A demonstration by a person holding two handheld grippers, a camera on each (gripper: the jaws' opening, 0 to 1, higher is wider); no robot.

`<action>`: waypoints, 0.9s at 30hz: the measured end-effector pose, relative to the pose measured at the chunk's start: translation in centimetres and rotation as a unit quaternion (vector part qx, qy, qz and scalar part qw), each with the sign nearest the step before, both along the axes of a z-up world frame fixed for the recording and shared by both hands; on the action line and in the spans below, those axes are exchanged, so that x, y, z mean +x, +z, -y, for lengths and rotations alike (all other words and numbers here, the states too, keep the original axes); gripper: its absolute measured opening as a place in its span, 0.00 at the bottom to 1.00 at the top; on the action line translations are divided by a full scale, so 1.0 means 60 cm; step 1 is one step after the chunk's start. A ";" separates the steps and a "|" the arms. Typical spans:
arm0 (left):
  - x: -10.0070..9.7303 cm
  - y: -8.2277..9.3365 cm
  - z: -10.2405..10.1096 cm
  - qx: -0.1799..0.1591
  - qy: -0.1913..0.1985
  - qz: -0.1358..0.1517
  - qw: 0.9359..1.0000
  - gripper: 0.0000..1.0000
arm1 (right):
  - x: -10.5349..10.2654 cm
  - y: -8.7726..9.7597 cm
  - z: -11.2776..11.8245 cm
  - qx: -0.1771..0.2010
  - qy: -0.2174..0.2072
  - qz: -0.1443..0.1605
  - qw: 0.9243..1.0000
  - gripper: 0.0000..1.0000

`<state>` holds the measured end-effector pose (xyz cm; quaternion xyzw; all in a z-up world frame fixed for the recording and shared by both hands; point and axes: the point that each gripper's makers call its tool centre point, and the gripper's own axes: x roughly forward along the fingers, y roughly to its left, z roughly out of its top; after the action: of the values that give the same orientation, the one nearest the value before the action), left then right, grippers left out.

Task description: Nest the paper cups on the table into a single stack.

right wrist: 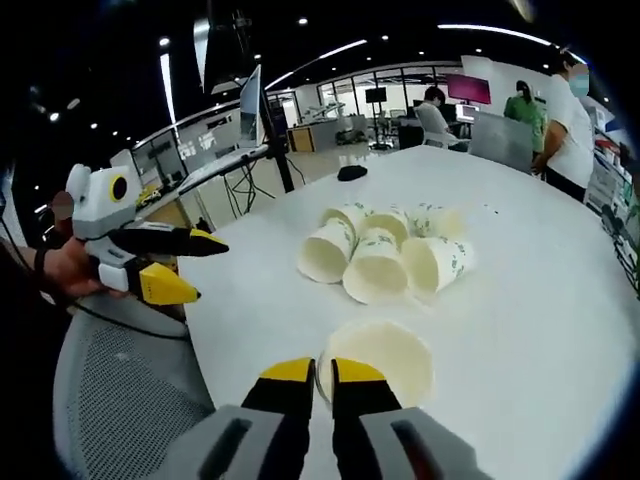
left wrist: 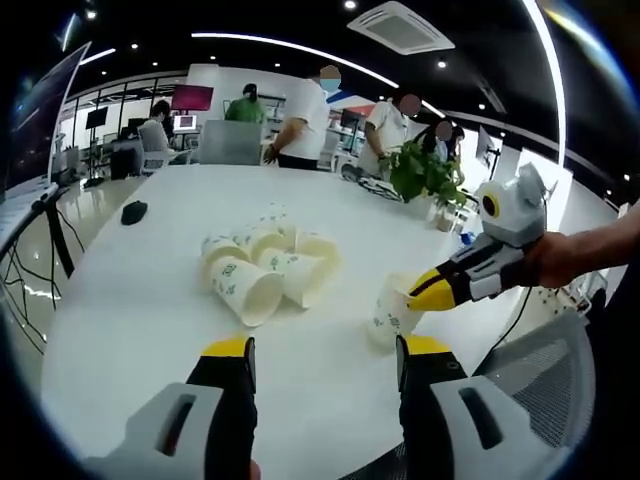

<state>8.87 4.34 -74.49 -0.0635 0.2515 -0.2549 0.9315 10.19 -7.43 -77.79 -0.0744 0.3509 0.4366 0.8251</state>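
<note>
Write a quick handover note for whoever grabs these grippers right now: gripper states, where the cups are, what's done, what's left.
Right gripper: jaws shut on the rim of one paper cup, near the table edge.
Left gripper: open, holding nothing, hovering above the table.
Other cups: a loose cluster on their sides mid-table, none visibly nested.
Done: one cup gripped.
Left: nest every cup into one stack.
</note>
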 end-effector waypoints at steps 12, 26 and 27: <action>0.001 0.000 -0.001 0.000 0.001 0.001 1.000 0.56 | -0.006 0.006 0.004 0.013 0.001 -0.010 1.000 0.06; 0.000 0.001 0.001 0.002 -0.001 0.000 1.000 0.56 | 0.020 0.044 0.012 0.093 -0.036 -0.019 0.995 0.11; 0.000 0.000 0.001 0.002 -0.002 0.000 1.000 0.56 | 0.025 0.050 0.012 0.101 -0.040 -0.019 0.994 0.11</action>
<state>8.86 4.28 -74.52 -0.0613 0.2523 -0.2560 0.9312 11.67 -8.16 -74.81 0.0315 0.3231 0.4375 0.8386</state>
